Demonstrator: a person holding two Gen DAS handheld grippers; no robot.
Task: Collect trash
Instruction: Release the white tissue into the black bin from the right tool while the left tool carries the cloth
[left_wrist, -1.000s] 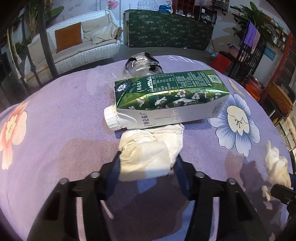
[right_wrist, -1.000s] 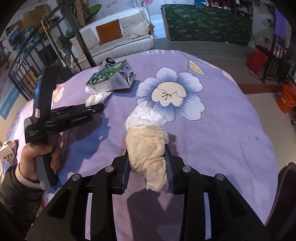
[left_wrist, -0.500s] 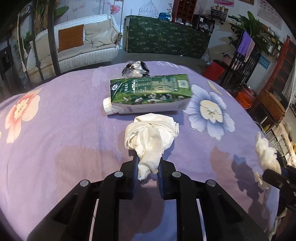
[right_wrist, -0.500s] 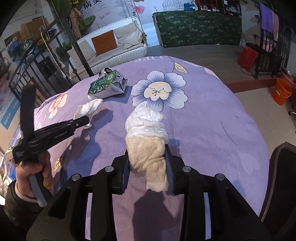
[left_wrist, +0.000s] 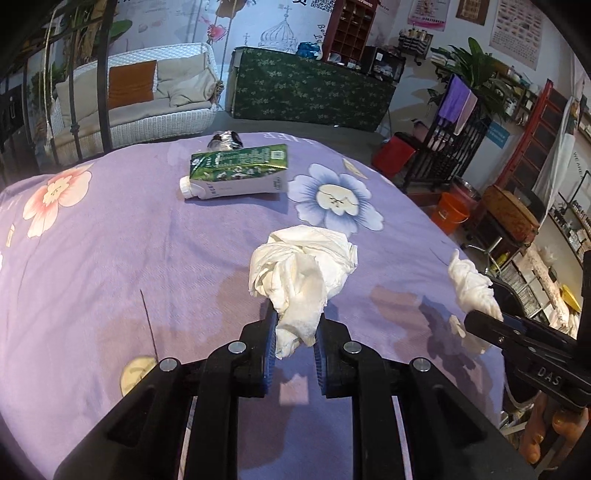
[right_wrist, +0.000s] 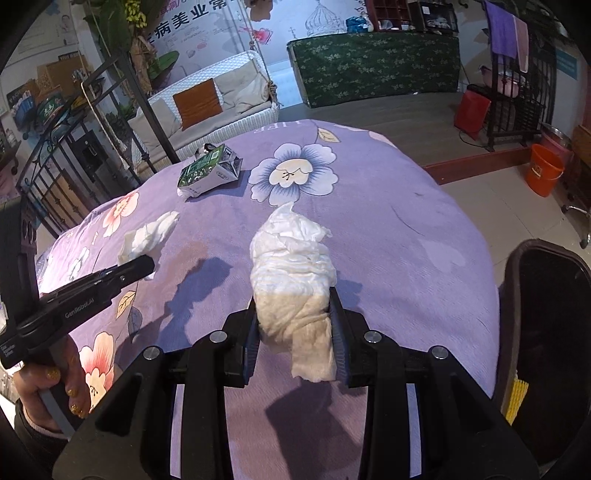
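Our left gripper (left_wrist: 294, 334) is pinched tight on a crumpled tissue (left_wrist: 303, 266), right gripper (right_wrist: 295, 332) clamped on a tissue wad (right_wrist: 293, 280), both w/ loads above the purple tablecloth (left_wrist: 110, 258). Risk: left tissue is held by a thin tail & could slip. Both point steeply down; dark bin (right_wrist: 546, 350) sits at right.

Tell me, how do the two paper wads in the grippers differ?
The left gripper pinches its crumpled tissue by a narrow tail, so the wad fans out loosely; the right gripper clamps its tissue wad around its thick middle. The left tissue looks rounder and fluffier, the right longer and more tightly rolled. Both are whitish crumpled paper.
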